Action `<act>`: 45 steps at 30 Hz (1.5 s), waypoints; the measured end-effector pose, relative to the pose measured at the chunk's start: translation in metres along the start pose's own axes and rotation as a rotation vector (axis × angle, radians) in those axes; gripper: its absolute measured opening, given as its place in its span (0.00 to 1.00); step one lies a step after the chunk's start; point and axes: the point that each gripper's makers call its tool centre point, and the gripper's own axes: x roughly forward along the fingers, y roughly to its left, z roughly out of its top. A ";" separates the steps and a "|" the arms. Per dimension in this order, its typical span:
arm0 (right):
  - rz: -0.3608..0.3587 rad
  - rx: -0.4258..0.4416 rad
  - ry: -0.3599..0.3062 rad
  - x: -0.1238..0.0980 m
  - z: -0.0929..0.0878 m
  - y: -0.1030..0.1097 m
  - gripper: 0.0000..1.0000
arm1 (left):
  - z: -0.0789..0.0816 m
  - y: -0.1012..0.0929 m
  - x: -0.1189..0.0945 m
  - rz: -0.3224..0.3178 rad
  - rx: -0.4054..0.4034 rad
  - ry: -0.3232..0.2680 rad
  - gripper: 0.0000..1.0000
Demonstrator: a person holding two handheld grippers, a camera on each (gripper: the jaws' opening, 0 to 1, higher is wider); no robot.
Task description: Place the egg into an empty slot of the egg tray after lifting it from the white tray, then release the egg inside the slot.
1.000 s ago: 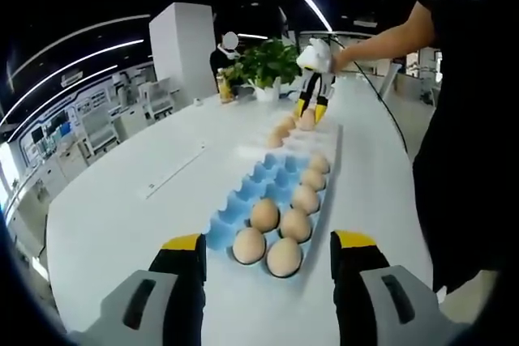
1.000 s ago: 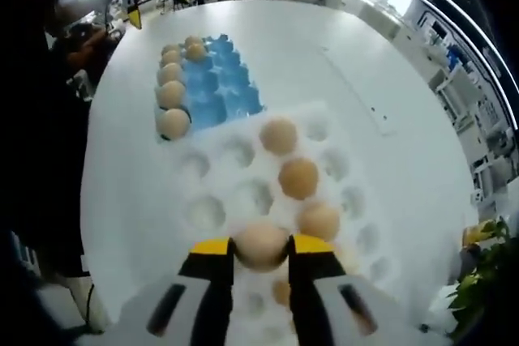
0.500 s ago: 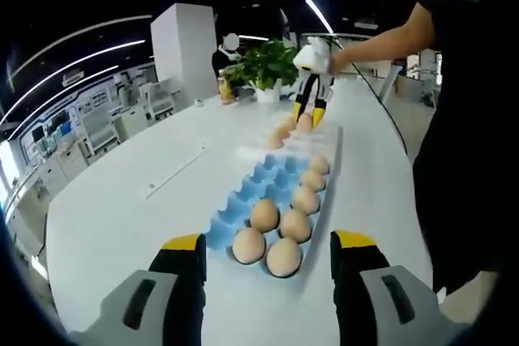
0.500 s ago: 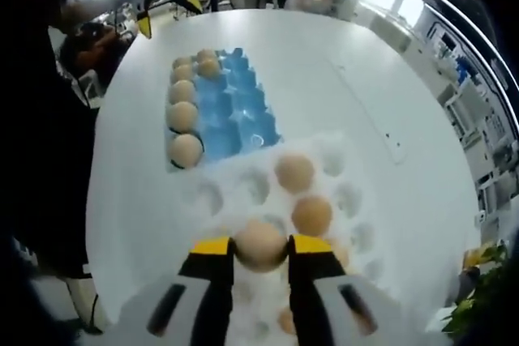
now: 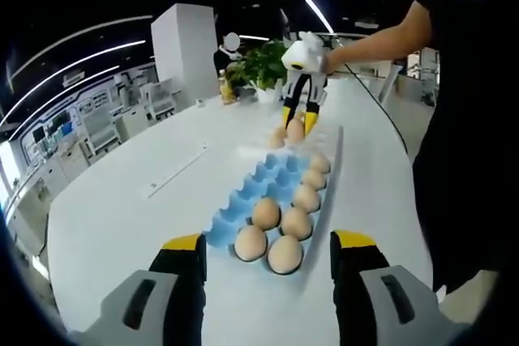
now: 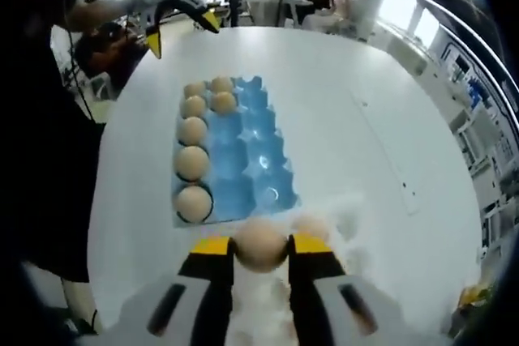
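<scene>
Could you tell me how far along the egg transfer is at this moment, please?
Done: six eggs already sit in the blue egg tray, and the right gripper is shut on an egg above the white tray. In hand: carrying it toward the blue tray. Left: lowering it into an empty slot and releasing. The left gripper is open.

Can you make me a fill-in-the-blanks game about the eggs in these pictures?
1. The right gripper is shut on an ____.
2. The egg tray with eggs in it is coloured ____.
3. The left gripper holds nothing; its jaws are ____.
4. Eggs already sitting in the blue tray: ____.

Missing words: egg; blue; open; six
</scene>
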 end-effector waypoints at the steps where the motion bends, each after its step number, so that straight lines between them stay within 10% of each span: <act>1: 0.003 -0.011 -0.002 0.002 0.004 0.001 0.25 | 0.000 0.000 0.000 0.000 -0.001 -0.001 0.62; 45: 0.160 -0.179 -0.095 0.077 0.105 0.040 0.25 | -0.001 0.003 0.000 0.007 -0.014 -0.004 0.63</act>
